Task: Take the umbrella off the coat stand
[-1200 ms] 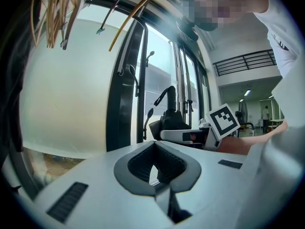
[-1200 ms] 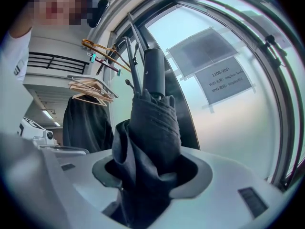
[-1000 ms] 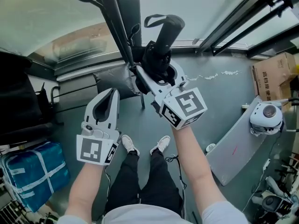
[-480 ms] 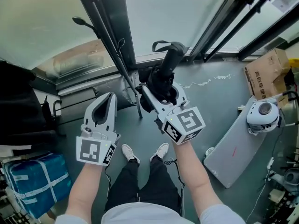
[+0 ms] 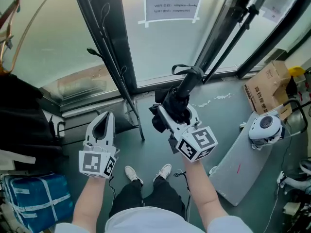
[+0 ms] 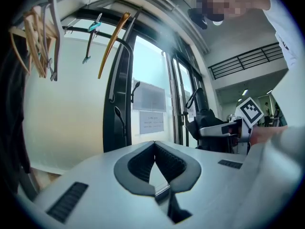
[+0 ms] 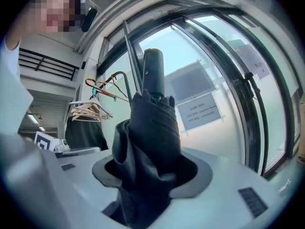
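Black umbrella (image 5: 188,81) clamped in right hand-held gripper (image 5: 172,113), forearm (image 5: 200,181) outstretched, level

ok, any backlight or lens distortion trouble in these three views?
Head view: even daylight, sharp, white paper notice readable as a sheet. Left gripper view: fisheye bend, dark corners. Right gripper view: folded black fabric umbrella dark against bright frosted glass.

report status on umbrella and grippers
Right gripper shut on umbrella. Left gripper shut, empty. Umbrella apart from stand, nothing in the way.
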A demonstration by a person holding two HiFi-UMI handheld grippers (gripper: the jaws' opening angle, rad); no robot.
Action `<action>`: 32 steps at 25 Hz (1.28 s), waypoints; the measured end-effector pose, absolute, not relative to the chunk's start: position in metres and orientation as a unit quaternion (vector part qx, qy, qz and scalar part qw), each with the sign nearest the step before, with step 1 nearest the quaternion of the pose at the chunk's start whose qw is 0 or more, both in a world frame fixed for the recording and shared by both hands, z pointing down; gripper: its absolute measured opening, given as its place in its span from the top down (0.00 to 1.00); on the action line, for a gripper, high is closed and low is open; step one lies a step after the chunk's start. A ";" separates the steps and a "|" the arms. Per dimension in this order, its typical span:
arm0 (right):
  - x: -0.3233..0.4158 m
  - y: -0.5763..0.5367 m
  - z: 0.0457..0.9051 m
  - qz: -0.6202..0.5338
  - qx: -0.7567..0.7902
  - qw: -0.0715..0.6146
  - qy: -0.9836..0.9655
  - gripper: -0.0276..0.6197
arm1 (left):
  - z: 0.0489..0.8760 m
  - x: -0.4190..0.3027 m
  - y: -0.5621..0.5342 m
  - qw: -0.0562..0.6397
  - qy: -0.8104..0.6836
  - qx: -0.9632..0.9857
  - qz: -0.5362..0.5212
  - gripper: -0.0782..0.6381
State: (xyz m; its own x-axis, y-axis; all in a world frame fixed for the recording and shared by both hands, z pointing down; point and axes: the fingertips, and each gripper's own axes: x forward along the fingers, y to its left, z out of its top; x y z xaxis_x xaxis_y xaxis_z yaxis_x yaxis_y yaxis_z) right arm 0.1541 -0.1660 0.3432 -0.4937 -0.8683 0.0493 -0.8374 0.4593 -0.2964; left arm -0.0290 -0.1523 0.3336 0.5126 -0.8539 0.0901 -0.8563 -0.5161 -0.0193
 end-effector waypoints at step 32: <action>0.155 -0.113 0.180 -0.024 -0.473 0.071 0.878 0.58 | 0.173 -0.199 -0.092 -0.080 -0.628 0.771 -0.074 0.86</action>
